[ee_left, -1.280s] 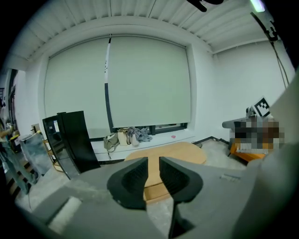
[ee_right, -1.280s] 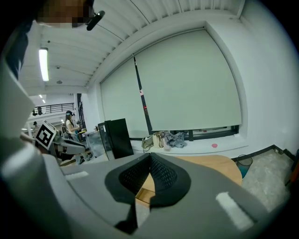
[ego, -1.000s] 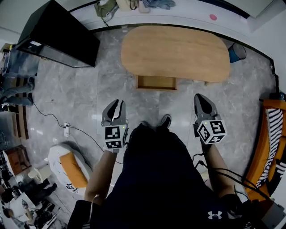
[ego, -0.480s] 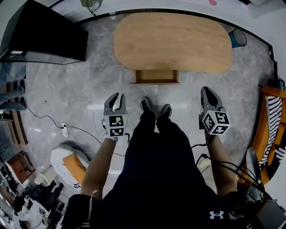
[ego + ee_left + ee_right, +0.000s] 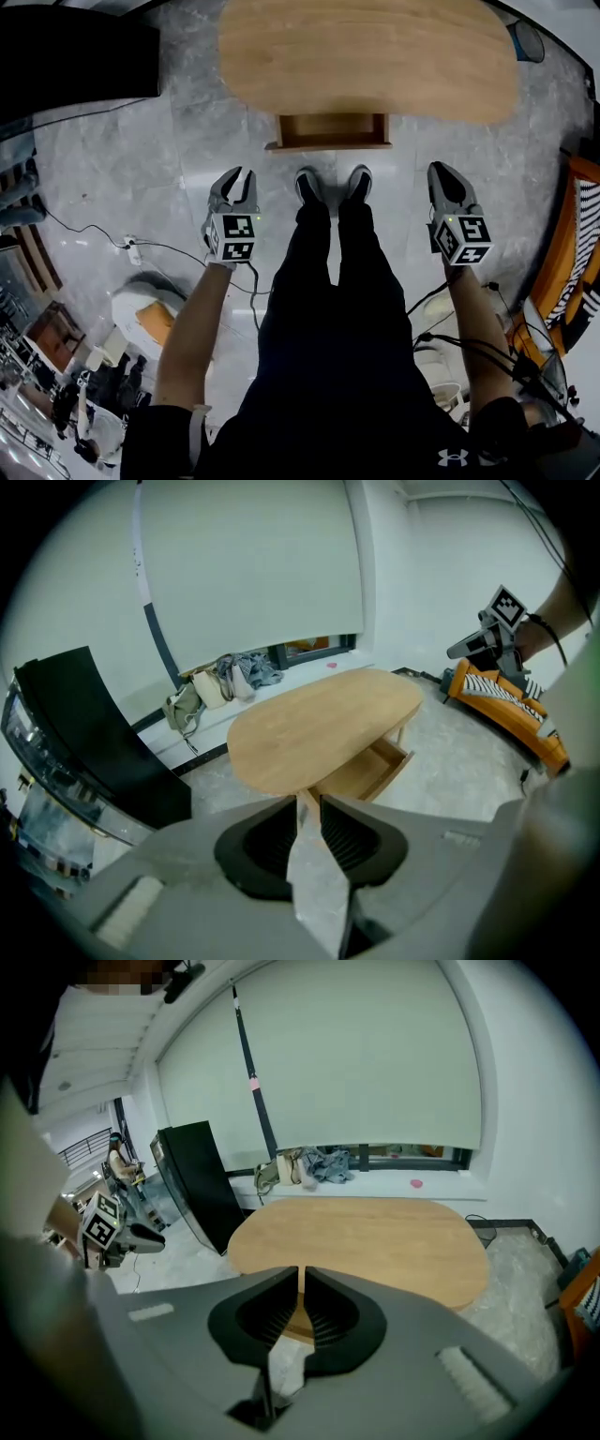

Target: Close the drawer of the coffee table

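Note:
The oval wooden coffee table (image 5: 366,56) fills the top of the head view, its drawer (image 5: 330,131) pulled out toward me. The person's shoes (image 5: 328,183) stand just before the drawer front. My left gripper (image 5: 241,176) hangs left of the drawer over the floor, open with nothing in its gap. My right gripper (image 5: 442,171) is right of the drawer; its jaws are opening, a thin slit with nothing between. The left gripper view has its jaws (image 5: 309,799) below the table (image 5: 319,724) and drawer (image 5: 370,771). The right gripper view has its jaws (image 5: 302,1271) before the table (image 5: 375,1232).
A black cabinet (image 5: 66,56) stands at the far left. An orange striped seat (image 5: 577,244) lines the right edge, and a blue bin (image 5: 527,39) sits behind the table. A power strip and cable (image 5: 131,248) lie on the marble floor, near a white and orange object (image 5: 150,323).
The person has stepped up to the drawer, which now sits right at the shoes. Both grippers have sunk toward the floor and stand beside the shoes.

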`<state>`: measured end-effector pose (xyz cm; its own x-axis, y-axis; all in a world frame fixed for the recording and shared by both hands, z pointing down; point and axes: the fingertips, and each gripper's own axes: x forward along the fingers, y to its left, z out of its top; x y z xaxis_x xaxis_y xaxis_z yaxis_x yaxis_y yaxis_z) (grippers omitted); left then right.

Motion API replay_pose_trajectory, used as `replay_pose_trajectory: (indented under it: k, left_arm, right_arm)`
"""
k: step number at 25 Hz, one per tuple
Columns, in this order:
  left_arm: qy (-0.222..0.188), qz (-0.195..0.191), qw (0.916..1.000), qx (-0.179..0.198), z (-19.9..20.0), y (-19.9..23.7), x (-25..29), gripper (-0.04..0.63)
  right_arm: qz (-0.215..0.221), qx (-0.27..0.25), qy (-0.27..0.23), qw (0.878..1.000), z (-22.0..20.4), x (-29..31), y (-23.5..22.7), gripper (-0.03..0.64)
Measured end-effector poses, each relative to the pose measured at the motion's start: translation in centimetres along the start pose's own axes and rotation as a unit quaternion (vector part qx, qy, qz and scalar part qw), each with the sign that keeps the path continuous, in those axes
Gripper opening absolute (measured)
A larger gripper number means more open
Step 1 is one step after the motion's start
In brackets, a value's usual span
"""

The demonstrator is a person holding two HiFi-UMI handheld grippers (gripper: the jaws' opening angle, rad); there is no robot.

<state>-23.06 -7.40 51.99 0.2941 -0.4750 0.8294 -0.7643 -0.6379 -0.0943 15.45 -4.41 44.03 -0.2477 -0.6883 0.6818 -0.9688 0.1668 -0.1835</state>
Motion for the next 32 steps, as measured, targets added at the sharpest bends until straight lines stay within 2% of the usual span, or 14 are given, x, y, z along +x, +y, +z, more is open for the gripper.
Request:
replay_pose_trajectory:
  k: [6,13,16,20,23,27,30,32]
  left_arm:
    - [0.032,-0.013,0.9994,0.006,-4.6,-2.4,6.1,0.109]
    - [0.042,-0.013,0.9989,0.016,-7.2,-2.4,11.0,0.117]
    - [0.043,-0.014,0.9985,0.031,-8.3,-2.4,12.8,0.123]
    - [0.052,-0.02,0.9976,0.04,-10.8,-3.2,15.5,0.126]
    - [0.071,-0.025,0.9963,0.042,-13.6,-3.4,17.3,0.154]
    - [0.096,-0.027,0.9941,0.043,-16.7,-2.8,19.8,0.163]
    - [0.107,-0.027,0.9935,0.029,-18.6,-2.8,21.5,0.163]
    - [0.106,-0.026,0.9935,0.031,-19.2,-3.0,22.5,0.163]
  right_arm:
    - [0.035,-0.026,0.037,0.998,-7.4,5.5,-2.6,0.021]
    - [0.058,-0.043,0.052,0.996,-12.2,9.8,-4.2,0.041]
    - [0.066,-0.054,0.058,0.995,-14.7,11.2,-4.6,0.046]
    - [0.072,-0.071,0.069,0.992,-17.9,12.7,-5.5,0.07]
    - [0.078,-0.085,0.071,0.991,-19.6,13.6,-5.5,0.104]
    - [0.099,-0.134,0.087,0.982,-22.1,15.1,-5.2,0.157]
    - [0.106,-0.172,0.1,0.974,-24.3,16.1,-5.6,0.167]
    - [0.108,-0.176,0.105,0.973,-25.8,16.9,-6.1,0.169]
